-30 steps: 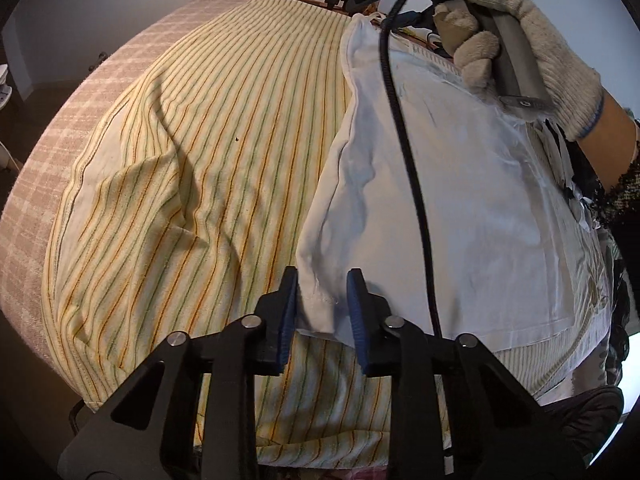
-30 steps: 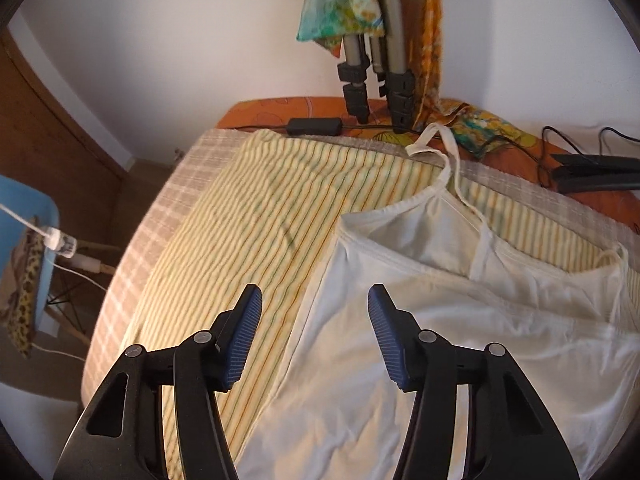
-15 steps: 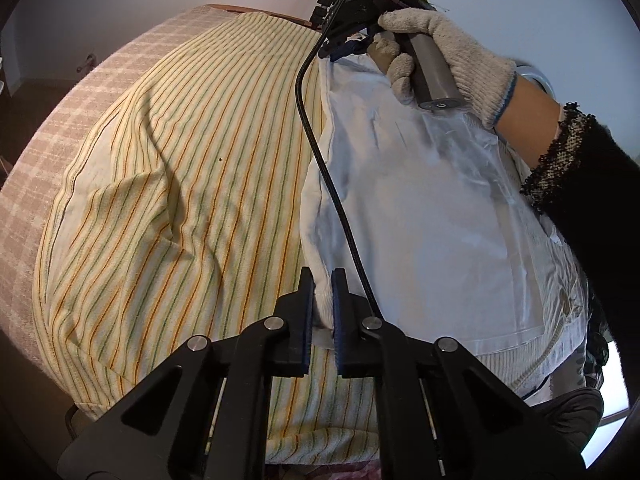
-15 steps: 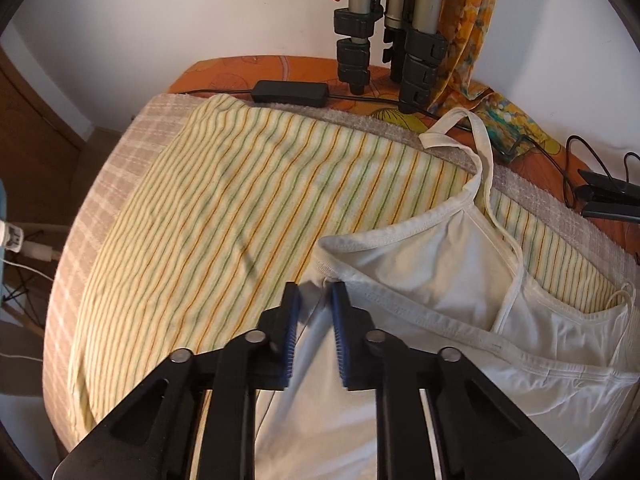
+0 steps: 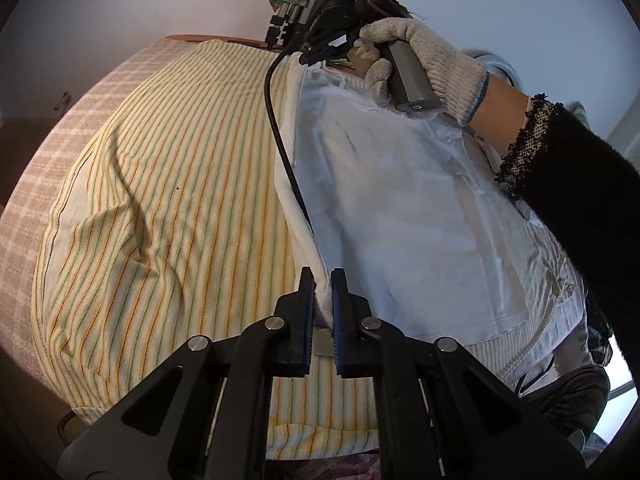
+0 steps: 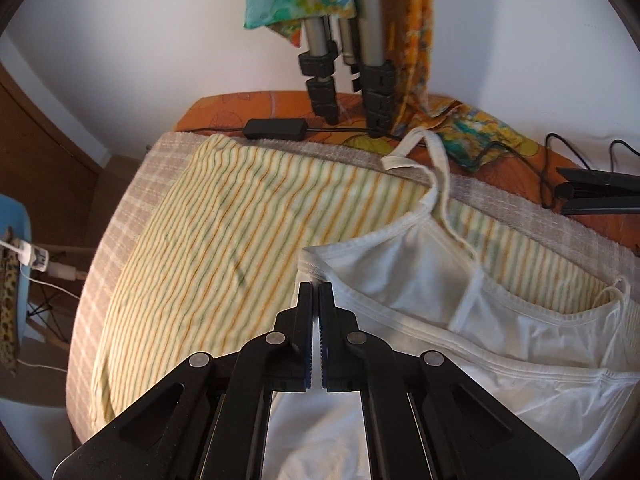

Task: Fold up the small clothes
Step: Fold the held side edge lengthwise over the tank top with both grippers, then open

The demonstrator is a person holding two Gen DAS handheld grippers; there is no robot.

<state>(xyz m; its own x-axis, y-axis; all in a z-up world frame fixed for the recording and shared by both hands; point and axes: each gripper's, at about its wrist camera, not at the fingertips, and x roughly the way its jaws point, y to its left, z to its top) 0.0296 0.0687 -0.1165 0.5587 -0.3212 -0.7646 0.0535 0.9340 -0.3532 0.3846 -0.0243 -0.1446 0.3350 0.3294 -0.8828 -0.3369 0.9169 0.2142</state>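
- Over on the left there is the striped yellow cloth spread across the bed, rumpled into a long crease, with a checked blanket showing past its edge.
- A white camisole lies flat on that cloth toward the right side, thin fabric, ribbed hem along its near edge, narrow straps reaching toward the orange sheet at the far end.
- The left gripper sits low at the garment's near left corner, its jaws pinched on the side seam, which bunches up between them.
- The right gripper is at the far left corner by the neckline, jaws pressed almost together on the hem's edge; white fabric shows in the thin slit between them.
- A gloved right hand grips that tool's handle from above, black sleeve angled across the garment's right side, a black cable trailing over the fabric.
- Tripod legs stand behind on the orange sheet.
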